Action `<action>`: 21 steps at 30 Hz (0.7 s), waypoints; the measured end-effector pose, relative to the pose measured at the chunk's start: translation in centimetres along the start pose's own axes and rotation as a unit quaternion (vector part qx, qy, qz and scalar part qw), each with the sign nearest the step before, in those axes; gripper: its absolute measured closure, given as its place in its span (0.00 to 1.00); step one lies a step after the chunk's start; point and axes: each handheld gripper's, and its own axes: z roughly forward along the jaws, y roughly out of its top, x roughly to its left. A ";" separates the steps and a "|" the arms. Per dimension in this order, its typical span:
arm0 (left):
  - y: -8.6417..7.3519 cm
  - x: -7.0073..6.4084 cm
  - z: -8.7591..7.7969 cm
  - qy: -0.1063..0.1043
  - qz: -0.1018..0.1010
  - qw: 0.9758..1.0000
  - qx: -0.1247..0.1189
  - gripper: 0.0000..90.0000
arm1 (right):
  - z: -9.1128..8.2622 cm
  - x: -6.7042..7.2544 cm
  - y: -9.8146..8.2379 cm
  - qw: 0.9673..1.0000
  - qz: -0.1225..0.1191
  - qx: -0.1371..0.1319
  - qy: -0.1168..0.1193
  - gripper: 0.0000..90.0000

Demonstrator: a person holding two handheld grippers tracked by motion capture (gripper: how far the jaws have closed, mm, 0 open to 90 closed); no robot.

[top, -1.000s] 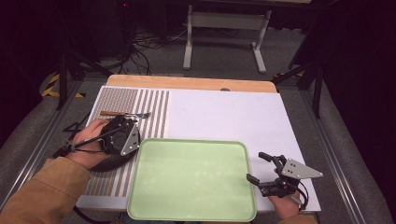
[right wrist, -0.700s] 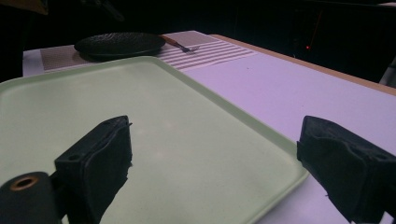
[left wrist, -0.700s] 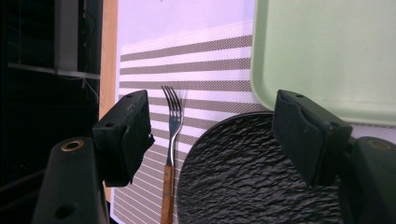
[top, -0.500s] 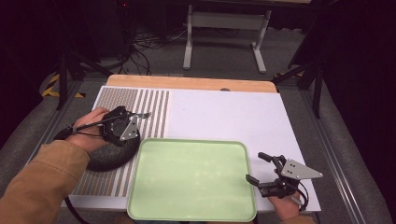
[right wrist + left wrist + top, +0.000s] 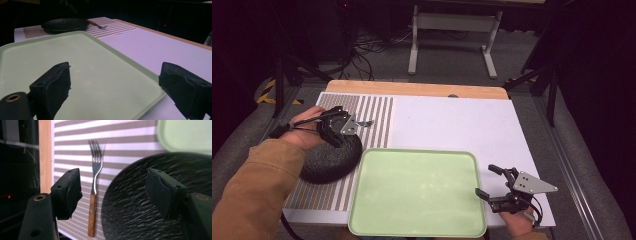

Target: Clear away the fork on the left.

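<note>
Moving away from the person across the striped mat (image 5: 377, 107), the left gripper (image 5: 346, 126) is now hanging past the far rim of the black plate (image 5: 329, 162), whereas a second ago it was sitting lower, over the plate itself. Its fingers (image 5: 67, 192) are standing released with nothing clamped; in the left gripper view the fork (image 5: 94, 195) is lying flat on the stripes between them, just beside the plate's edge, tines pointing away. On the surface's near right corner, the right gripper (image 5: 492, 182) is keeping its place beside the green tray (image 5: 417, 192), its fingers (image 5: 52, 85) spread apart over the tray's corner and gripping nothing.
</note>
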 end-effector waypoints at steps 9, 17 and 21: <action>-0.3 1.5 0.9 -0.006 0.012 0.999 0.043 0.42 | -0.1 0.0 -0.1 1.000 0.000 0.000 -0.001 0.12; -0.7 2.5 2.2 0.003 0.009 0.998 0.063 0.45 | -0.3 0.1 -0.1 1.000 0.000 0.000 -0.001 0.12; -0.6 2.9 2.8 0.004 0.004 0.998 0.065 0.45 | -0.5 0.2 -0.2 1.000 0.000 0.000 -0.003 0.12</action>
